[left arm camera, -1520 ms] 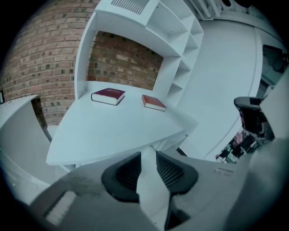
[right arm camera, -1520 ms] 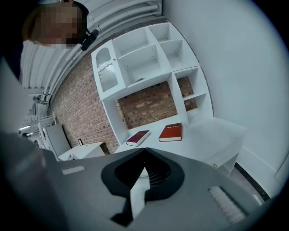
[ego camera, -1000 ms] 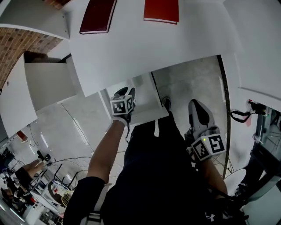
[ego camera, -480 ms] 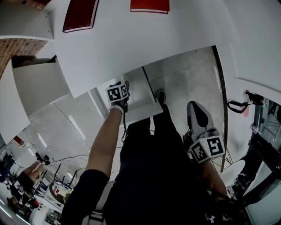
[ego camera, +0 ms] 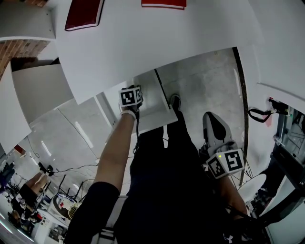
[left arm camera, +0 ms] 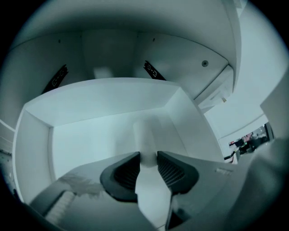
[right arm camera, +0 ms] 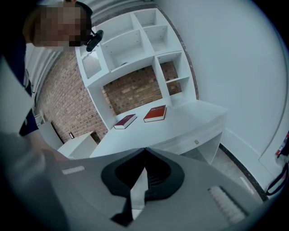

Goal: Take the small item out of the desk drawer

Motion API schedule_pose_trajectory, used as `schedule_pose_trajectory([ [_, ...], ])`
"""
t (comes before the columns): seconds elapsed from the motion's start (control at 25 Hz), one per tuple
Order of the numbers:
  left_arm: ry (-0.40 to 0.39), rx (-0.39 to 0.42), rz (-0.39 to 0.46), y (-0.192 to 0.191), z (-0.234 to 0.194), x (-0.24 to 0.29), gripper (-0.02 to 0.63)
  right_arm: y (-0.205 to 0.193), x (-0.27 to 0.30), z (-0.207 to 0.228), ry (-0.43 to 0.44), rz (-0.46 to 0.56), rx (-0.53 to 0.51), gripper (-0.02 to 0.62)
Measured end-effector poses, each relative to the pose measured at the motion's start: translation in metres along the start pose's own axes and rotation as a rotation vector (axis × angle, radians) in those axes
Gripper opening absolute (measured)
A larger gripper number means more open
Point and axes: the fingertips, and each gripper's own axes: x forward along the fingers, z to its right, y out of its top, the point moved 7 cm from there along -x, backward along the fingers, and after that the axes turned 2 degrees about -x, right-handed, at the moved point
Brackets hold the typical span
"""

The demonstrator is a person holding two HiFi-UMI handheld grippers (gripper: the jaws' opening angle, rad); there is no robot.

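The white desk drawer [ego camera: 155, 113] stands pulled out under the desk top [ego camera: 157, 47]. My left gripper [left arm camera: 148, 158] reaches down into the drawer [left arm camera: 108, 97]. Its dark jaws sit on either side of a small white upright item [left arm camera: 145, 133] and press on it. From the head view only the left gripper's marker cube [ego camera: 130, 97] shows over the drawer, and the item is hidden. My right gripper [ego camera: 213, 119] hangs low by my right side, away from the drawer. In its own view the right gripper [right arm camera: 144, 152] is shut with nothing between its tips.
A red book [ego camera: 162, 4] and a dark red book [ego camera: 85, 14] lie on the desk top. White shelving [right arm camera: 135, 40] stands against a brick wall behind the desk [right arm camera: 180, 122]. My shoe [ego camera: 175, 101] is on the grey floor by the drawer. A cable [ego camera: 262, 113] lies at the right.
My left gripper has moved a little further over the drawer, and its cube now covers its jaws in the head view. The right gripper has hardly moved.
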Motion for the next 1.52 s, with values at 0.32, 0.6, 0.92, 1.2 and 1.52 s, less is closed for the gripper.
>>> schedule_pose_trajectory([
  [0.32, -0.078, 0.013, 0.012, -0.01, 0.011, -0.031, 0.127, 0.013, 0.007, -0.008, 0.059, 0.025, -0.024, 0.003],
  [0.6, -0.074, 0.11, 0.075, -0.018, 0.012, -0.085, 0.124, 0.027, 0.011, -0.031, 0.136, 0.046, -0.062, 0.003],
  [0.92, -0.14, 0.208, 0.204, -0.025, 0.03, -0.16, 0.124, 0.045, 0.014, -0.057, 0.221, 0.09, -0.125, 0.003],
  [1.2, -0.198, 0.186, 0.398, -0.016, 0.06, -0.244, 0.124, 0.067, 0.009, -0.074, 0.265, 0.139, -0.151, 0.002],
  [1.52, -0.226, 0.239, 0.611, 0.009, 0.098, -0.329, 0.124, 0.094, 0.001, -0.085, 0.302, 0.212, -0.183, 0.002],
])
